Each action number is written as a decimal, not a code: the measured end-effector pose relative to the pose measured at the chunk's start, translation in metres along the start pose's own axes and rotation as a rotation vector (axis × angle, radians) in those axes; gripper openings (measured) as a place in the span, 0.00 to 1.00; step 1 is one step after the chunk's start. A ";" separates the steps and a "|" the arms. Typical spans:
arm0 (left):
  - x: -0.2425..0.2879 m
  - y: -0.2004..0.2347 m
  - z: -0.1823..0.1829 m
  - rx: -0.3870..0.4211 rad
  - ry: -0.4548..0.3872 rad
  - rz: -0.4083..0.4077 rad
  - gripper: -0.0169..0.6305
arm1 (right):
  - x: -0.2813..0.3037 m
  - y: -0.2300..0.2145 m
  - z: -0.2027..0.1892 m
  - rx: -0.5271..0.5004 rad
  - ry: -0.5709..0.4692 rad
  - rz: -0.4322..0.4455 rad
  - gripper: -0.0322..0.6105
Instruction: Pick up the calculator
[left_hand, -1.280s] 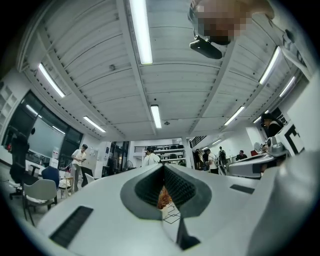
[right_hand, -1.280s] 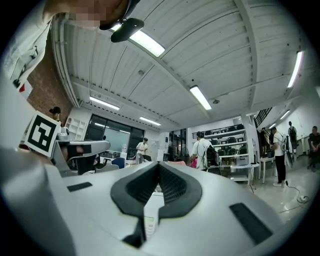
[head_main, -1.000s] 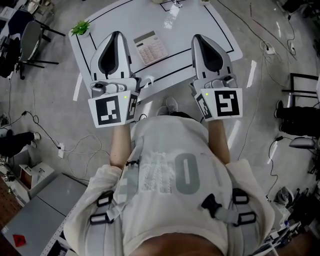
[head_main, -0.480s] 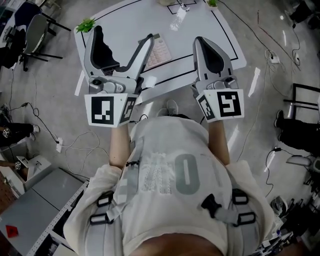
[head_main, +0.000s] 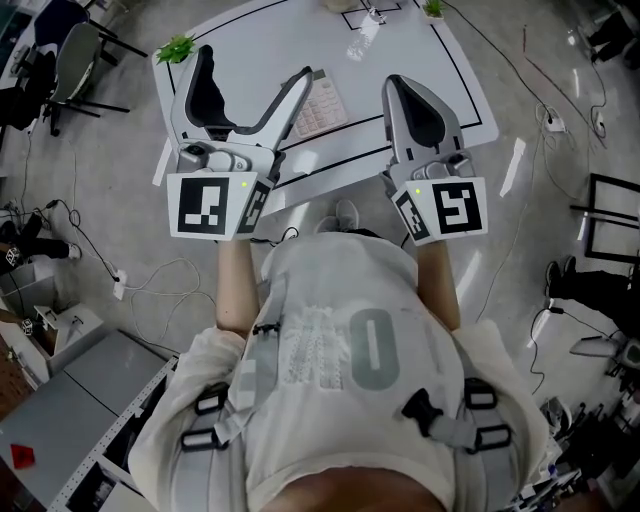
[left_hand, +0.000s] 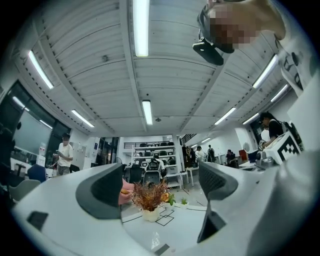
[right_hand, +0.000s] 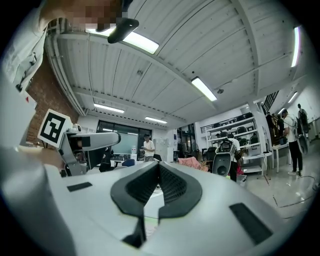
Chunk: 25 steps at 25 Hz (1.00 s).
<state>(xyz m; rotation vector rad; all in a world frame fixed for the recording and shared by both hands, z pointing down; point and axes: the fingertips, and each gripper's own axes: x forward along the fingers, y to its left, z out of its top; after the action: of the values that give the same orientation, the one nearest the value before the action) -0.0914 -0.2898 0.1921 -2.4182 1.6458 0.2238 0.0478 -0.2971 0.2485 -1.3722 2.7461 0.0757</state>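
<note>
Left gripper (head_main: 255, 68) has just opened wide, empty, near the calculator (head_main: 320, 108) on the bench (head_main: 400, 45). Right gripper (head_main: 402, 88) closed, empty. White pot (left_hand: 149, 214) holds a dried plant (left_hand: 148, 194).

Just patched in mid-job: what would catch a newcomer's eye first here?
The left tongs, whose jaws have just been opening, stand spread wide above the white table with nothing between them; in the head view one jaw overlaps the calculator. Beside them the right tongs are shut and empty. In the left gripper view a small potted plant stands on the table beyond the open jaws.
</note>
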 end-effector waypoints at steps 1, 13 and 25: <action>0.004 0.000 -0.003 0.017 0.019 -0.014 0.74 | 0.000 -0.001 -0.001 0.001 0.003 0.000 0.06; 0.064 0.007 -0.103 0.050 0.376 -0.427 0.74 | 0.004 -0.021 -0.025 0.021 0.069 -0.005 0.06; 0.064 0.017 -0.229 -0.174 0.698 -0.591 0.74 | 0.007 -0.021 -0.055 0.043 0.163 0.007 0.06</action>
<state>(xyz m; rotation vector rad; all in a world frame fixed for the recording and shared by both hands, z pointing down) -0.0817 -0.4122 0.3969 -3.2058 1.0158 -0.6604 0.0587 -0.3193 0.3024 -1.4177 2.8644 -0.0991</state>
